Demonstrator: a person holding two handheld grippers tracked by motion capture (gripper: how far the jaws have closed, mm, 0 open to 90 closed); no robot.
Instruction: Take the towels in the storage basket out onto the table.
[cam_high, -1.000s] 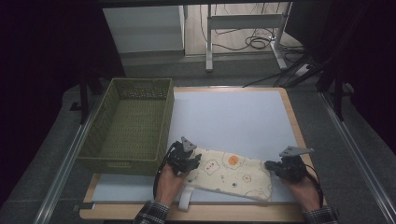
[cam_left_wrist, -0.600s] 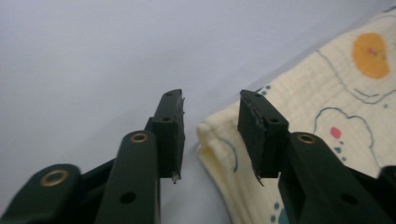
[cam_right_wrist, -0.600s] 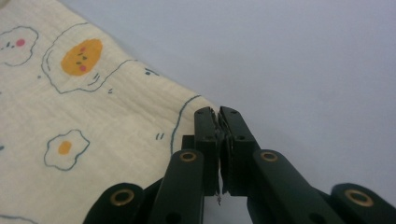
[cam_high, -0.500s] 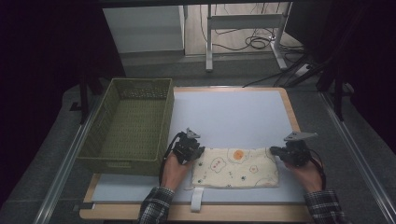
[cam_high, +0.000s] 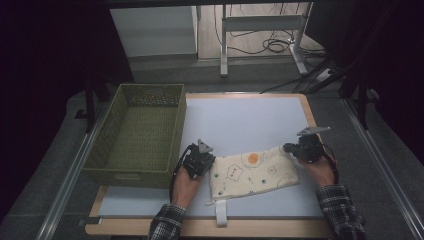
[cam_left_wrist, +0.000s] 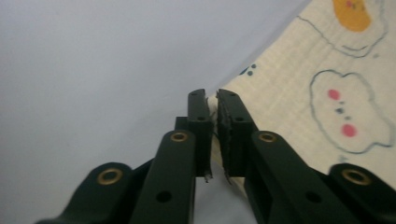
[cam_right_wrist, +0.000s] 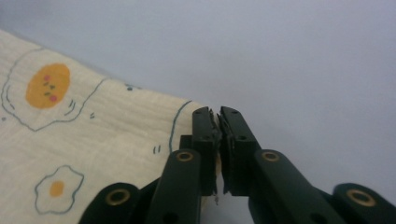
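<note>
A cream cloth (cam_high: 254, 172) printed with fried eggs lies spread on the white table mat (cam_high: 250, 120), near the front edge. My left gripper (cam_high: 209, 161) is shut on the cloth's far left corner (cam_left_wrist: 243, 88), its jaws pinching the fabric edge. At the cloth's far right corner (cam_right_wrist: 154, 121) my right gripper (cam_high: 291, 148) is shut on the fabric as well. Both corners are held low over the mat, with the cloth stretched between them. A white strap (cam_high: 220, 214) hangs from the cloth's near edge.
An olive-green woven basket (cam_high: 137, 132) stands at the left of the mat, just beside my left gripper. The wooden table edge (cam_high: 210, 227) runs along the front. Desk legs and cables (cam_high: 265, 42) lie on the floor beyond the table.
Both grippers have moved away from me with the cloth's corners, and the cloth has been pulled flatter and farther onto the mat.
</note>
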